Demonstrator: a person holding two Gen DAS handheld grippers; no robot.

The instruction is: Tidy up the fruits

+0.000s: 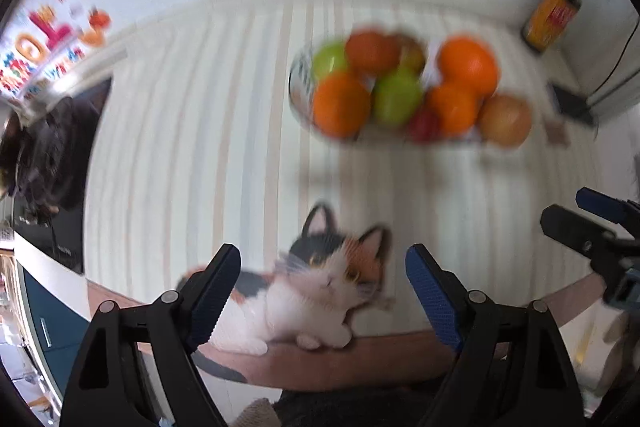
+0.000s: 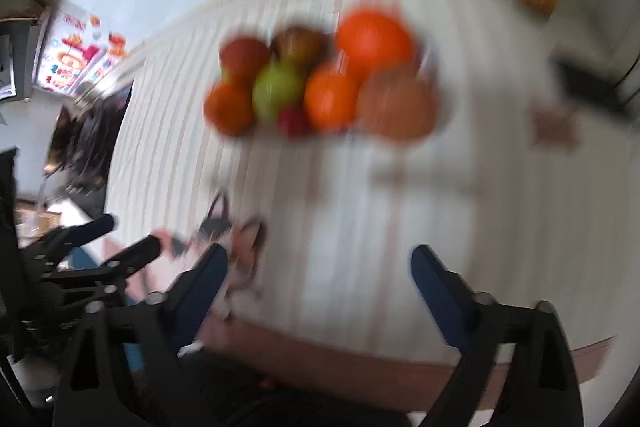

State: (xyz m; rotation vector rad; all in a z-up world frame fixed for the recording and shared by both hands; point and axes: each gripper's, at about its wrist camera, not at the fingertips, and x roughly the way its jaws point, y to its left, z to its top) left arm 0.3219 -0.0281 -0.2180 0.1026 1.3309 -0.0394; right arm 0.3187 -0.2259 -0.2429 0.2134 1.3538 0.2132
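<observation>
Both grippers poised, empty, before a heap of unsorted fruit.

The left gripper (image 1: 322,291) and right gripper (image 2: 318,291) hold their fingers wide, gripping nothing, near the front edge of the striped bench (image 1: 200,115). The fruits (image 1: 404,87), oranges, green apples and reddish pieces, lie heaped together in a clear bowl (image 1: 300,83) well ahead. Judged from this, sorting has not begun; every piece remains to be moved.

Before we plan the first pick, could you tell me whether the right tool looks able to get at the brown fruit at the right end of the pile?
Probably yes. The right tool is open and empty, and only bare striped cloth lies between it and the brown fruit, which sits at the pile's near right edge.
</observation>
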